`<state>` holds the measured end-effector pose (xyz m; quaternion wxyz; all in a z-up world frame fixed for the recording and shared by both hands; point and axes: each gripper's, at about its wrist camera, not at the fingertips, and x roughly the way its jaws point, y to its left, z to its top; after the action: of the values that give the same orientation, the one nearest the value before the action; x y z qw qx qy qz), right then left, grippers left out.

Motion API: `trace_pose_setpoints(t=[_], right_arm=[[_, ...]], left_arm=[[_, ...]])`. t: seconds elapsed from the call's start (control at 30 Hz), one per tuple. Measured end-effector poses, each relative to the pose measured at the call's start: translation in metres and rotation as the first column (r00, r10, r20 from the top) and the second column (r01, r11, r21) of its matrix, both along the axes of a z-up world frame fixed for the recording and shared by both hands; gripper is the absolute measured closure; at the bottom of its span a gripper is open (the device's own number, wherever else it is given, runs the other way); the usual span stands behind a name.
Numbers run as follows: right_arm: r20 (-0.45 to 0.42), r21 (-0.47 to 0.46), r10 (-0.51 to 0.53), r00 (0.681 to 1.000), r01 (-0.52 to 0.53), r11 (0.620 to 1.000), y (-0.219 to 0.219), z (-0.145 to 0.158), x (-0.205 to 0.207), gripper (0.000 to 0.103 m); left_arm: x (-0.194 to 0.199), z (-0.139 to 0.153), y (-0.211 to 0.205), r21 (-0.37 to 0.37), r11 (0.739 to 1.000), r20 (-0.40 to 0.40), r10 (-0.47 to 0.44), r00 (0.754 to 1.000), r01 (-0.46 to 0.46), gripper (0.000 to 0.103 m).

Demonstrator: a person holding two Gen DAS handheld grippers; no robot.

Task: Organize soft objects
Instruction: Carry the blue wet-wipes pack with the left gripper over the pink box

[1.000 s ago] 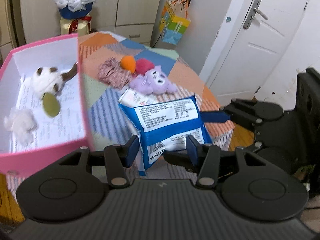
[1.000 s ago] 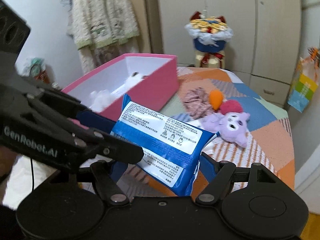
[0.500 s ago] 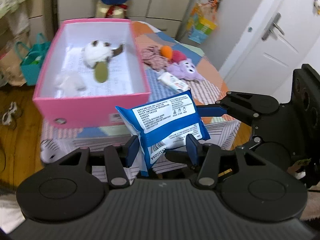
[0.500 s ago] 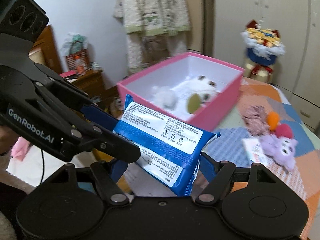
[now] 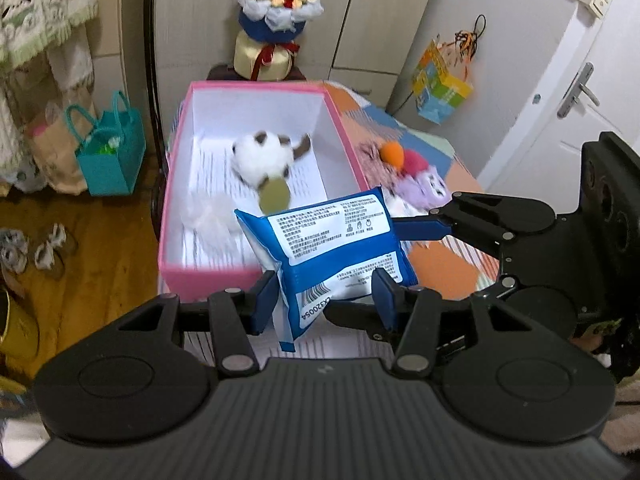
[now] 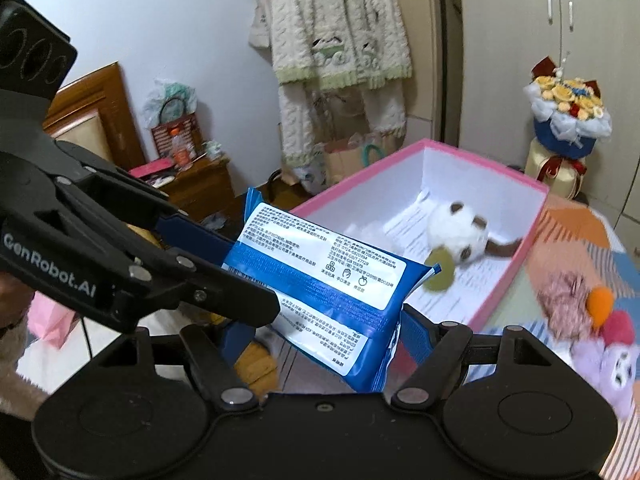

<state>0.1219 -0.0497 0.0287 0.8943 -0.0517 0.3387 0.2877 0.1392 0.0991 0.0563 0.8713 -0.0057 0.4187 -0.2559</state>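
One blue wipes pack (image 5: 332,248) hangs in the air at the near end of one pink box (image 5: 276,88), pinched by two claws at once — the left claw (image 5: 324,296) clamps its lower edge, the right claw (image 6: 324,344) grips it from the side. Inside the box lie two soft things: a white-and-brown plush (image 5: 268,154) and a white fluffy piece (image 5: 208,216). On the patchwork worktop (image 5: 436,256) beside the box sits one purple plush (image 6: 612,364), one floral scrunchie (image 6: 564,294) and two pompoms — orange (image 6: 599,300), pink (image 6: 618,328).

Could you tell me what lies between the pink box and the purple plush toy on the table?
In the right wrist view, a pinkish fabric bundle with orange and red balls.
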Motion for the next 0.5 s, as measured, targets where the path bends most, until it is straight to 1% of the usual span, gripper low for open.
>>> trace_pose_setpoints(t=[0.13,0.27,0.33,0.4,0.5], right_arm=[[0.028,-0.007,-0.016,0.999,0.016,1.0,0.0,0.004,0.032,0.021],[0.039,0.024,-0.013,0.999,0.012,1.0,-0.006,0.002,0.069,0.02],[0.031,0.031,-0.007,1.0,0.006,1.0,-0.007,-0.001,0.086,0.019],[0.033,0.031,-0.002,0.999,0.001,1.0,-0.006,-0.004,0.103,0.019],[0.004,0.054,-0.012,1.0,0.012,0.998,-0.01,-0.01,0.129,0.022]], left_arm=[[0.036,-0.002,0.004,-0.022,1.0,0.022,0.008,1.0,-0.008,0.054],[0.08,-0.018,0.012,-0.089,0.994,0.016,0.058,0.998,-0.057,0.054],[0.097,-0.025,0.013,-0.103,0.992,0.016,0.08,0.997,-0.078,0.054],[0.115,-0.03,0.012,-0.102,0.991,0.03,0.095,0.995,-0.092,0.054],[0.14,-0.037,0.008,-0.088,0.989,0.04,0.126,0.991,-0.122,0.054]])
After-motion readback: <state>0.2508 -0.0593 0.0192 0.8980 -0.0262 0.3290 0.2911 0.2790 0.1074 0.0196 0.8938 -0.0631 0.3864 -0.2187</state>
